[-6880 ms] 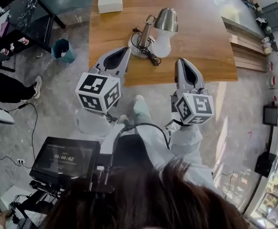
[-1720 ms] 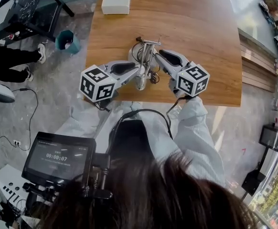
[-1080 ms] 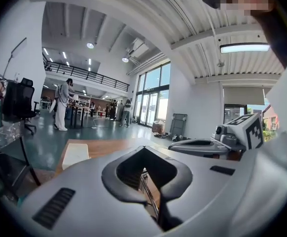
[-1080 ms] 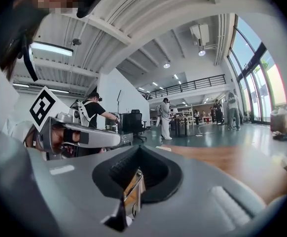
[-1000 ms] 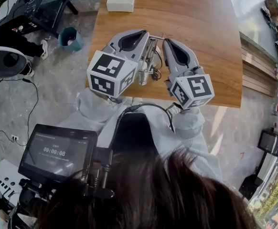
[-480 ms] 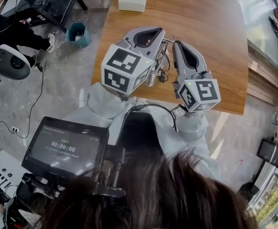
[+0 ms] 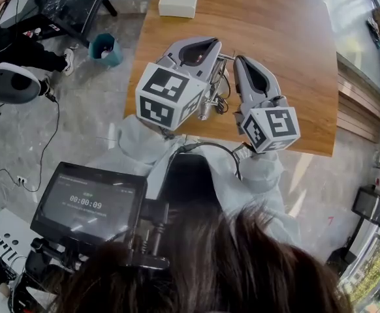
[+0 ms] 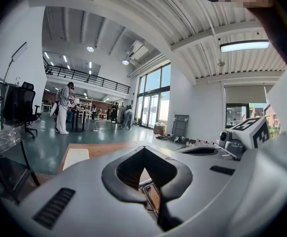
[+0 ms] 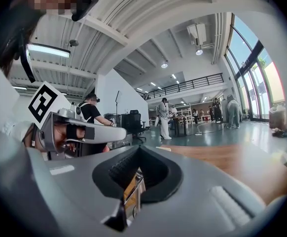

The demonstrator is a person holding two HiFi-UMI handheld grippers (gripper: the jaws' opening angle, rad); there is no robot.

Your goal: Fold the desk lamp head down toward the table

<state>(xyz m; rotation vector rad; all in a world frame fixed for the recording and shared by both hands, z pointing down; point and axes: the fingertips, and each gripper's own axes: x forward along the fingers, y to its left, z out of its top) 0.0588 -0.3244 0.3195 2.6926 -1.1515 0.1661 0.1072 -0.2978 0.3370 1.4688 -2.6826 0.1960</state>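
**Slick chrome lamp between two closed grippers**

The desk lamp (image 7: pixel 208 100) sits near the worktop's (image 7: pixel 281 38) front edge at upper centre, mostly hidden between the left gripper (image 7: pixel 209 44) and right gripper (image 7: pixel 241 62). Both sets of fingers are fully closed, holding nothing. It has a thin polished-metal arm and a black cord. It is probably rigid, slippery and stiff-hinged, so steady the base and press the head.

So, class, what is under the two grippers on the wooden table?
Only the lamp's metal arm and black cord show; the left gripper and right gripper cover the rest.
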